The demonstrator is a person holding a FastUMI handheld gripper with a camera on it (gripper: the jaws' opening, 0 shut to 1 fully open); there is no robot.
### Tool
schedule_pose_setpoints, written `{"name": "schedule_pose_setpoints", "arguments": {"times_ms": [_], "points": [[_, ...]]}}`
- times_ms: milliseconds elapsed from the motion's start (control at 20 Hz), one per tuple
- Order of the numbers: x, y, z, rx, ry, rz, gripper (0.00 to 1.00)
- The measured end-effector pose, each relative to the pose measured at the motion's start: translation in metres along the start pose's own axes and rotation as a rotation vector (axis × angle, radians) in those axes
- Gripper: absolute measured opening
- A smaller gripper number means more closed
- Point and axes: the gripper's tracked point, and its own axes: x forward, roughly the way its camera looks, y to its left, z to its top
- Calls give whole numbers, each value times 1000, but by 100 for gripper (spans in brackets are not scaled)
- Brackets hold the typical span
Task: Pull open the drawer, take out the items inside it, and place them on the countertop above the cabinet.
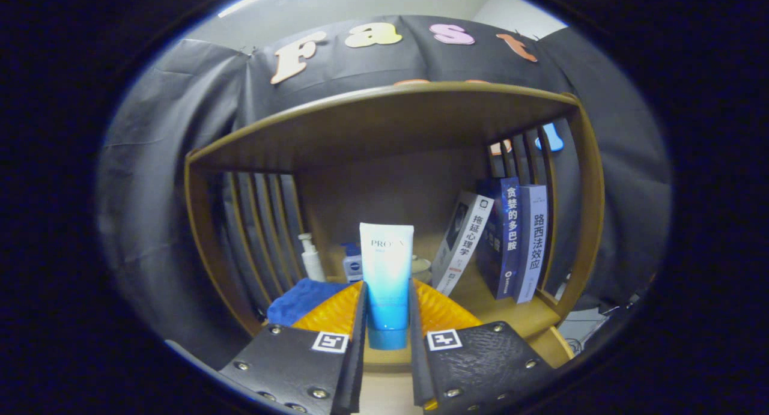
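Observation:
A white-to-blue squeeze tube (386, 271) stands upright on its blue cap between my two fingers, and my gripper (387, 292) is shut on it. The tube hangs just over the wooden countertop (510, 319) of the cabinet, under the shelf's wooden top board (384, 112). Whether the cap touches the countertop I cannot tell. The drawer is hidden below my fingers.
On the countertop behind the tube stand a white pump bottle (311, 257), a small blue bottle (352, 265) and a pale jar (422, 268). A blue cloth (300, 299) lies left. Three books (501, 244) lean at the right. Slatted sides close both ends.

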Motion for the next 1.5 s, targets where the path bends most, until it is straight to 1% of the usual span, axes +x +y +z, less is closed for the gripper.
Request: {"name": "schedule_pose_setpoints", "arguments": {"times_ms": [100, 250, 400, 500, 650, 800, 850, 1100, 1250, 1300, 1350, 1450, 1500], "points": [[24, -9, -21, 6, 29, -28, 33], [50, -18, -68, 21, 130, -66, 33], [67, -24, -111, -4, 201, -89, 33], [73, -20, -130, -5, 228, -87, 33], [79, -21, -137, -1, 215, -95, 33], [87, -20, -149, 4, 233, -103, 34], [85, -17, -147, 4, 224, -102, 36], [82, -12, -142, 8, 198, -139, 41], [73, -9, -126, 3, 163, -139, 78], [68, -7, -122, -3, 158, -138, 81], [62, -6, -117, -10, 156, -135, 87], [51, -5, -108, -34, 145, -136, 96], [45, -2, -105, -45, 142, -129, 98]]}}
